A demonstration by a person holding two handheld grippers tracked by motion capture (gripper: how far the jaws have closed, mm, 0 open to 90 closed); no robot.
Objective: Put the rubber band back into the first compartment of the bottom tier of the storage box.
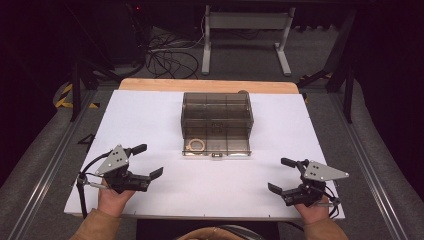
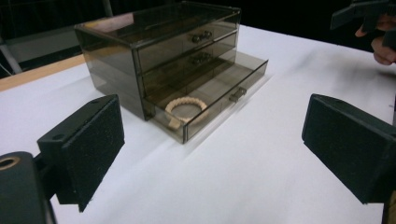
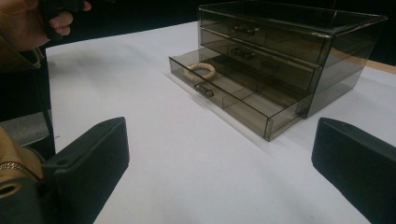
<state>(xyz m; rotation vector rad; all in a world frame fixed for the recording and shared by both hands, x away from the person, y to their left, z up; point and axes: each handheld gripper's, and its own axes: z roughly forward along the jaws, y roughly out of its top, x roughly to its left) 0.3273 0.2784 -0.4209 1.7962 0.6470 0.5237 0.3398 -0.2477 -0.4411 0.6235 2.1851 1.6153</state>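
Three drawers: a smoked, see-through drawer box [image 1: 217,120] is seen at the upper middle of the high view, standing on the white table [image 1: 145,125].
Bottom drawer: the bottom drawer [image 2: 219,88] is pulled out toward the lower edge of the high view; the two above it are shut.
Contents: a pale beaded bracelet [image 2: 186,109] lies in the end compartment of the open drawer, at its left in the high view.
Left gripper: the left gripper [image 1: 143,161] is held at the lower left of the high view, jaws spread wide, nothing between them, well apart from the box.
Right gripper: the right gripper [image 1: 280,175] is held at the lower right, jaws likewise spread and empty.
Left gripper view: the bracelet's beads and a small tag are made out.
Right gripper view: the knob [image 3: 204,89] on the open drawer's front and the inner dividers are shown clearly.
High view: both gripping hands and tan sleeves are taken in at the bottom edge.
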